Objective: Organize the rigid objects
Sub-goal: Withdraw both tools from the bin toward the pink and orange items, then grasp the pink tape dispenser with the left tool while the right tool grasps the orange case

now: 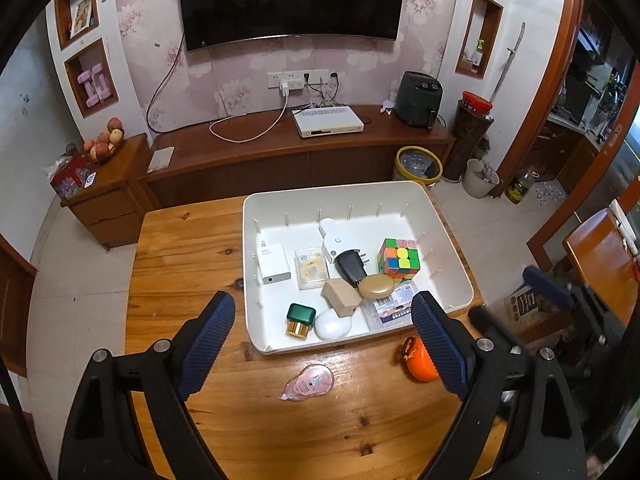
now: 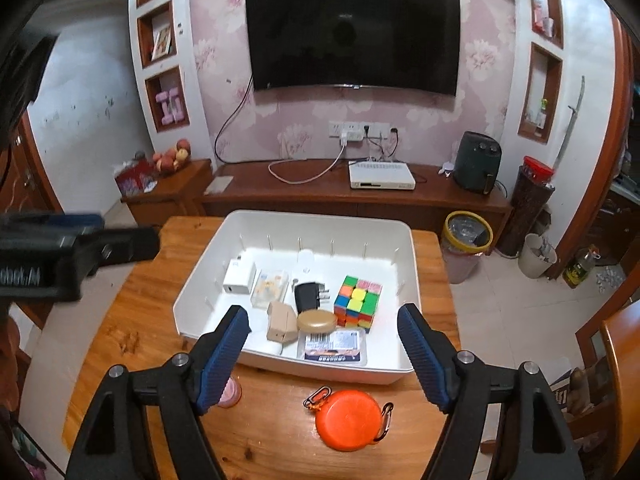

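I held my right gripper (image 2: 322, 354) wide open above the orange case (image 2: 347, 419), which lay on the table (image 2: 120, 332) near the tray (image 2: 320, 372), probably my next pick. My left gripper (image 1: 324, 344) hovered open over the pink item (image 1: 308, 383).

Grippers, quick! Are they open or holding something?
Left gripper: open, holding nothing.
Right gripper: open, holding nothing.

No legible text — only blurred print on the packet (image 2: 334, 345).
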